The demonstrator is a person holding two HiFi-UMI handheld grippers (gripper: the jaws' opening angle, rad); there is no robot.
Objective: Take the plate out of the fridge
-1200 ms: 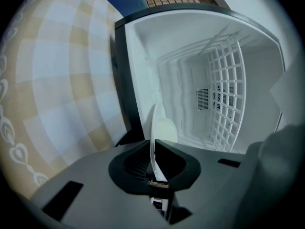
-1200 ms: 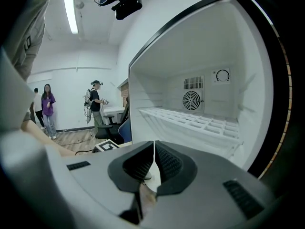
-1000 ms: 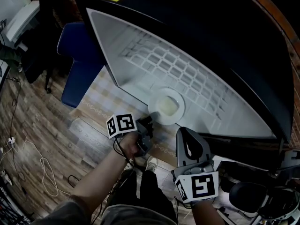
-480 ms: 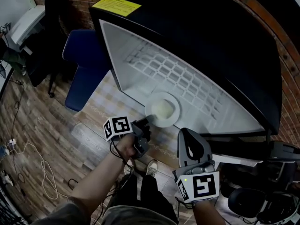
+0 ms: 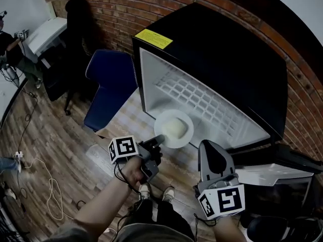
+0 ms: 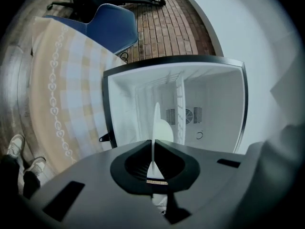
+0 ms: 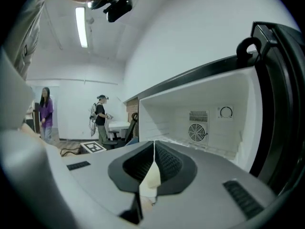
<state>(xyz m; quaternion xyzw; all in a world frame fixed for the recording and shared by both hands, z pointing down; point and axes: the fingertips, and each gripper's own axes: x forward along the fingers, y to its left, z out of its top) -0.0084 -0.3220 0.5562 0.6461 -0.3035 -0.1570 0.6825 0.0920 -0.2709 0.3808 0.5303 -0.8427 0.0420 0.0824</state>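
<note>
A white plate [image 5: 174, 128] with something pale on it hangs just in front of the open fridge [image 5: 227, 69], at the lower edge of its opening. My left gripper [image 5: 157, 141] is shut on the plate's near rim. In the left gripper view the plate [image 6: 155, 123] stands edge-on between the jaws of the left gripper [image 6: 153, 150], with the white fridge interior [image 6: 209, 104] behind it. My right gripper [image 5: 211, 150] is lower right of the plate, apart from it. Its jaws are shut with nothing between them, as the right gripper view shows the right gripper [image 7: 153, 151].
A wire shelf [image 5: 194, 100] lies inside the fridge. The fridge door [image 5: 275, 173] stands open at the right. A blue chair [image 5: 108, 87] and a checked cloth [image 5: 123, 120] are left of the fridge, with a brick wall [image 5: 166, 4] behind. Two people [image 7: 101, 116] stand far off.
The plate, held by my left gripper, has come off the fridge shelf and out toward me. The head view has pulled back and shows more of the room. The right gripper stays shut.
</note>
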